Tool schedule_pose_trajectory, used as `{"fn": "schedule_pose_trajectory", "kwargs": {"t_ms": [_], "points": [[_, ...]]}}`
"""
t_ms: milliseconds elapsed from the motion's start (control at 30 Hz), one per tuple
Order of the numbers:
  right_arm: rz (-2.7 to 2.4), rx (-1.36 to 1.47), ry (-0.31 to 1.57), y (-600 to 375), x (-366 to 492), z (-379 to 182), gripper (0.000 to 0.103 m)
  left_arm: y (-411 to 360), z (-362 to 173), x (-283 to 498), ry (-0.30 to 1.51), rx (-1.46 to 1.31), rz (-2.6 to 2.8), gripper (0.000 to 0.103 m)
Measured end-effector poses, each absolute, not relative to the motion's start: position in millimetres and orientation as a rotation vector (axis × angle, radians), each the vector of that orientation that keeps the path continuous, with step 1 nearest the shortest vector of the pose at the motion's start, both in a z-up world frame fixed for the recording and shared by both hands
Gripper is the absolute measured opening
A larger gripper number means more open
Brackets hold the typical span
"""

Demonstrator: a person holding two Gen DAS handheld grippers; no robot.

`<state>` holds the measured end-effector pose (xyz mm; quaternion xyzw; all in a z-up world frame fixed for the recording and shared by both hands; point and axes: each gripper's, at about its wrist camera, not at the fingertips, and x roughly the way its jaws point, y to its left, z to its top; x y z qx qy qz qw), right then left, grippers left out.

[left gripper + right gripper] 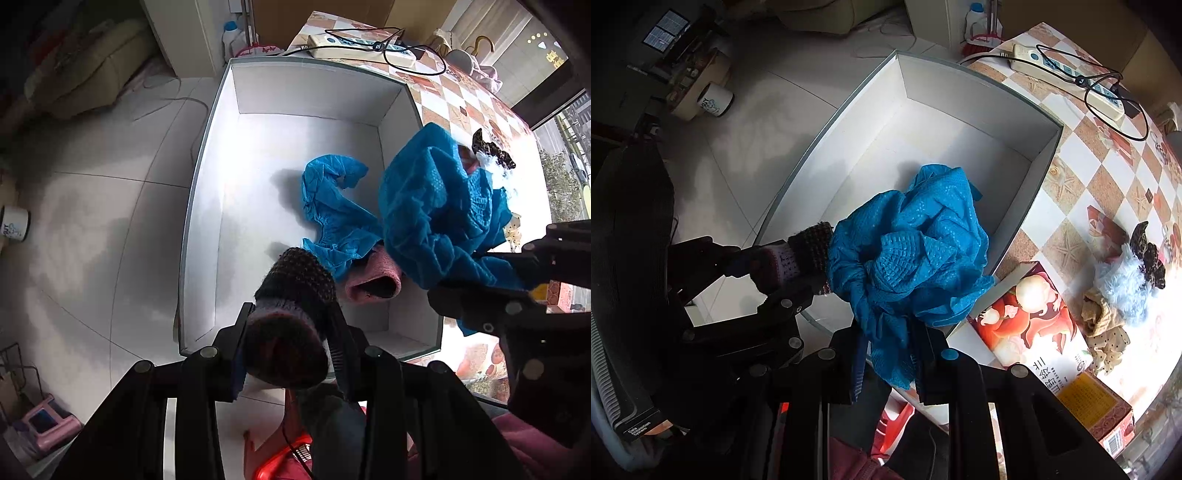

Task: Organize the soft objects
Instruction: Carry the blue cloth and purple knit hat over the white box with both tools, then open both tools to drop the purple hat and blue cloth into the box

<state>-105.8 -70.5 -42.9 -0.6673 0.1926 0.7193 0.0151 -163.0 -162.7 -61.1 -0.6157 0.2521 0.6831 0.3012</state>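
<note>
A white open box (310,92) (975,96) stands at the table's edge. Inside lie a blue shoe cover (332,206) and a pink knit sock (373,280). My left gripper (291,343) (753,266) is shut on a dark knit sock (295,295) (809,251), held over the box's near end. My right gripper (890,354) (491,273) is shut on a crumpled blue shoe cover (916,258) (436,206), held above the box's near right corner. Several small soft items, a fluffy pale blue piece (1119,284), a dark patterned piece (1148,254) and a beige dotted one (1108,332), lie on the table to the right.
The checkered table (1108,177) carries a power strip with a black cable (1071,70) at the back and printed cartons (1038,325) near the front. A tiled floor (92,221) with a white mug (14,221) lies left of the box.
</note>
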Motion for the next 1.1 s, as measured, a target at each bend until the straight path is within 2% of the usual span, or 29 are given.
{"fn": "schedule_pose_trajectory", "kwargs": {"t_ms": [500,633,667,800,867,900,933,967,1033,1100], "points": [[2.233,-2.104,0.571,-71,-111,-48,0.023,-162,-65,-166,0.679,-1.645,1.799,0.042],[2.234,-2.107,0.568,-73,-112,-49,0.023,-161,-64,-165,0.675,-1.637,1.805,0.044],[2.234,-2.108,0.569,-73,-113,-49,0.023,-161,-63,-165,0.674,-1.632,1.806,0.047],[2.225,-2.113,0.562,-73,-113,-49,0.023,-159,-59,-163,0.685,-1.607,1.822,0.076],[2.219,-2.115,0.558,-73,-113,-50,0.023,-159,-59,-164,0.692,-1.607,1.832,0.078],[2.215,-2.113,0.558,-73,-113,-50,0.029,-160,-60,-165,0.695,-1.617,1.833,0.078],[2.211,-2.107,0.559,-71,-113,-50,0.043,-161,-63,-166,0.693,-1.635,1.83,0.079],[2.205,-2.089,0.561,-69,-113,-48,0.05,-163,-64,-167,0.676,-1.653,1.82,0.08],[2.203,-2.056,0.587,-63,-111,-46,0.076,-165,-66,-168,0.651,-1.672,1.811,0.08],[2.197,-2.037,0.602,-59,-111,-45,0.089,-166,-65,-169,0.647,-1.671,1.823,0.088]]}}
